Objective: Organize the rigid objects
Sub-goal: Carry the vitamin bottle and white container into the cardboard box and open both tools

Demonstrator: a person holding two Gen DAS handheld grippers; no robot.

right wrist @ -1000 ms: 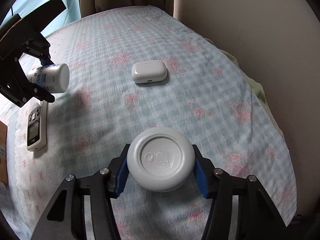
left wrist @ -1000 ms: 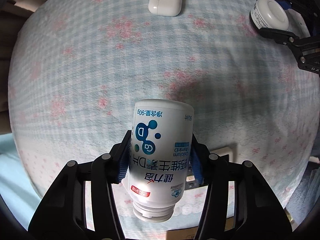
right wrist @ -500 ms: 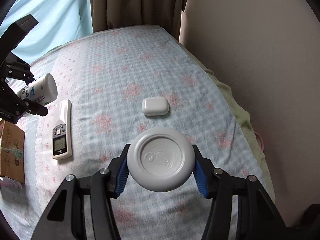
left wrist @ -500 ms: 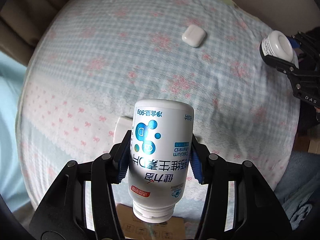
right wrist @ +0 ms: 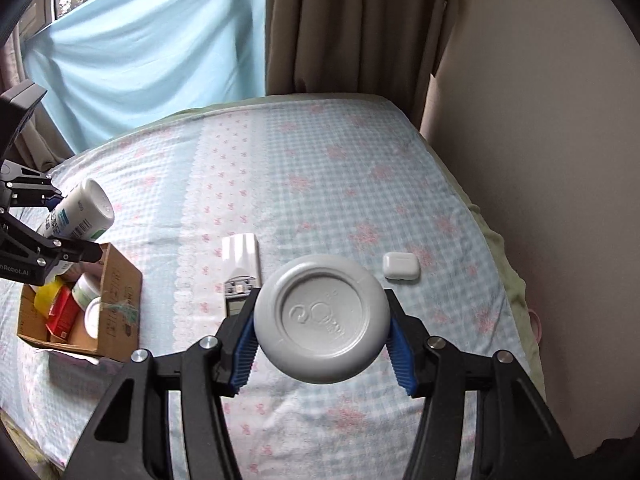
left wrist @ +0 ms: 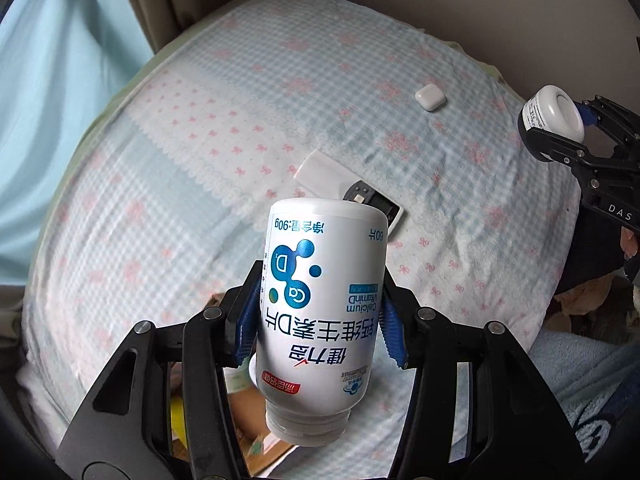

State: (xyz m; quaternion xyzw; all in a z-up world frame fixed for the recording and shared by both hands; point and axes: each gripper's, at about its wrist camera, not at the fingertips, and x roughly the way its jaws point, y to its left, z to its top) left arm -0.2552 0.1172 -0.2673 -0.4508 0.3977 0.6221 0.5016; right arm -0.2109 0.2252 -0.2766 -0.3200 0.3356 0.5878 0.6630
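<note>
Gripping calcium bottle (left wrist: 324, 304) in left jaws, right jaws clamping white jar (right wrist: 322, 325)

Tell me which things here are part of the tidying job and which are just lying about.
Part of the job:
calcium vitamin D bottle, held in the left gripper
white jar, held in the right gripper
cardboard box
remote control
earbud case

Lying about:
floral bedsheet
curtains
</note>
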